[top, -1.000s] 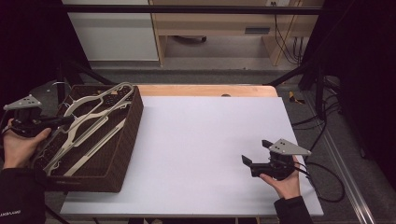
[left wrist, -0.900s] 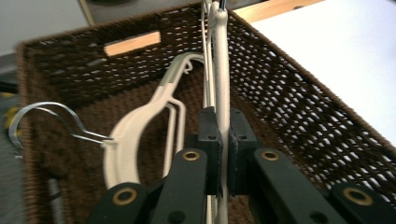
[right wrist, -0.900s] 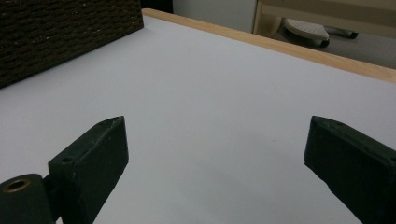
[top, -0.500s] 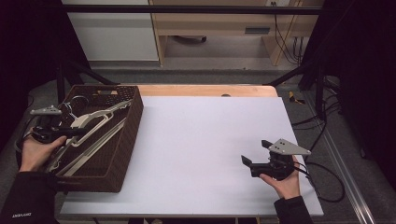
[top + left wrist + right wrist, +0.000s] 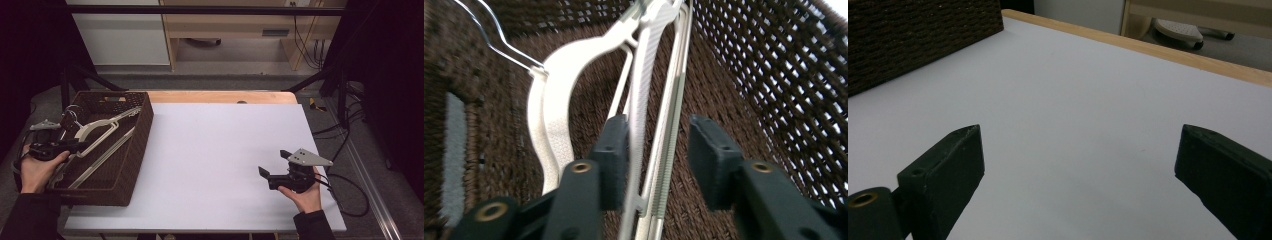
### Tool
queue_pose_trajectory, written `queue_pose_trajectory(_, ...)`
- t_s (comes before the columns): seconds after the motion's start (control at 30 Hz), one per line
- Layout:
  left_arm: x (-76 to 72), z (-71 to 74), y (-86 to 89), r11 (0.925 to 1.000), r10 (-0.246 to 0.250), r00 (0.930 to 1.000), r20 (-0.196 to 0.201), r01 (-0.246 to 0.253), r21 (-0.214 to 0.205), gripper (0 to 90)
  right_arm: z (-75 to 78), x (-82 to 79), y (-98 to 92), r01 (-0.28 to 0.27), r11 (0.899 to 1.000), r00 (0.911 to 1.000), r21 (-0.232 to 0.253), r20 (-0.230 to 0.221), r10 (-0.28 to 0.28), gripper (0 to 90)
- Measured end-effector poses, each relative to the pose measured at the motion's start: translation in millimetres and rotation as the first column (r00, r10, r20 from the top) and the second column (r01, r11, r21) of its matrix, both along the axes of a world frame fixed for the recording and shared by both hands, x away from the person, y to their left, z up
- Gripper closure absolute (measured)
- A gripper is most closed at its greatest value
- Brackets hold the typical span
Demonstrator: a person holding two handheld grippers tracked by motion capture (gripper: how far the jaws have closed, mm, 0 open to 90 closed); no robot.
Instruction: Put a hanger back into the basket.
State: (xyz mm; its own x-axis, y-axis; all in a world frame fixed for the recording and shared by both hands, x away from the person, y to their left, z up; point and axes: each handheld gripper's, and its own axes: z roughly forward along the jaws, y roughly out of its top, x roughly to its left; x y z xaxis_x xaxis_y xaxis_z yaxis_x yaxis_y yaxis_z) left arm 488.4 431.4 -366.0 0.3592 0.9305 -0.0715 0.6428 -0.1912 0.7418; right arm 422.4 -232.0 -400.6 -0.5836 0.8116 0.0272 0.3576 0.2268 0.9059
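Item: white plastic clothes hangers (image 5: 555, 95), lying in the dark woven wicker basket (image 5: 131, 165) at the table's left edge. Your left gripper (image 5: 658, 150) had just been opening, hangers between its jaws, apparently releasing them. Your right gripper (image 5: 1078, 165) rested open near the right edge, idle.

A white table (image 5: 225, 165) with a wooden far edge stands on a grey floor (image 5: 210, 80). Beyond it are a white cabinet (image 5: 120, 35) and a light wooden bench (image 5: 235, 22). Black frame bars (image 5: 200, 10) cross overhead; the sides lie dark.
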Motion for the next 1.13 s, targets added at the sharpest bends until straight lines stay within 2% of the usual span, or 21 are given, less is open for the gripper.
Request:
queue_pose_trajectory(0.07,-7.6,4.5,-3.9,0.9999,0.003,0.9993,0.037,-0.002,-0.011,51.4,0.1,-0.1,-0.6,0.0,1.0,1.0,0.002,0.0,0.0,5.9)
queue_pose_trajectory(0.13,-15.8,10.2,-8.4,0.9993,0.013,0.9955,0.094,-0.01,-0.035,48.1,-0.2,0.0,-0.8,0.005,1.0,1.0,0.006,0.001,-0.005,5.9)
queue_pose_trajectory(0.2,-24.5,17.5,-12.3,0.9988,0.008,0.9909,0.134,-0.001,-0.049,45.4,-0.6,0.1,-1.3,0.007,1.0,1.0,0.006,-0.002,-0.007,5.8)
queue_pose_trajectory(0.27,-32.7,22.4,-19.5,0.9977,0.004,0.9832,0.183,0.009,-0.068,42.1,-0.9,0.1,-1.5,0.006,1.0,1.0,0.005,0.0,-0.006,5.8)
queue_pose_trajectory(0.47,-52.9,28.7,-55.3,0.9899,-0.066,0.9578,0.28,0.098,-0.102,31.9,0.3,-1.4,-2.8,0.008,1.0,0.9999,0.017,0.008,-0.008,5.7)
queue_pose_trajectory(0.7,-66.4,17.0,-102.3,0.9652,-0.161,0.9353,0.315,0.216,-0.147,17.0,2.2,-3.6,-5.8,0.014,0.999,0.9997,0.032,0.021,-0.014,5.3)
queue_pose_trajectory(0.77,-68.4,11.6,-114.8,0.962,-0.185,0.9322,0.311,0.236,-0.136,13.0,2.7,-4.2,-6.8,0.013,0.999,0.9995,0.037,0.027,-0.014,5.0)
queue_pose_trajectory(0.83,-68.2,6.5,-125.3,0.9595,-0.206,0.9334,0.294,0.251,-0.127,10.6,3.1,-5.0,-8.0,0.016,0.999,0.9994,0.042,0.029,-0.017,4.7)
queue_pose_trajectory(0.93,-68.5,-1.4,-136.1,0.9568,-0.222,0.9301,0.293,0.266,-0.118,9.9,3.0,-6.2,-9.1,0.015,0.999,0.9992,0.041,0.037,-0.016,4.5)
queue_pose_trajectory(1.07,-69.1,-6.5,-144.7,0.9494,-0.258,0.917,0.304,0.299,-0.095,9.0,3.5,-8.4,-10.1,0.007,0.999,0.999,0.044,0.044,-0.009,3.9)
queue_pose_trajectory(1.13,-69.4,-9.1,-146.9,0.9476,-0.264,0.9137,0.309,0.306,-0.093,8.1,4.1,-8.7,-11.3,0.004,0.999,0.9986,0.045,0.053,-0.006,3.7)
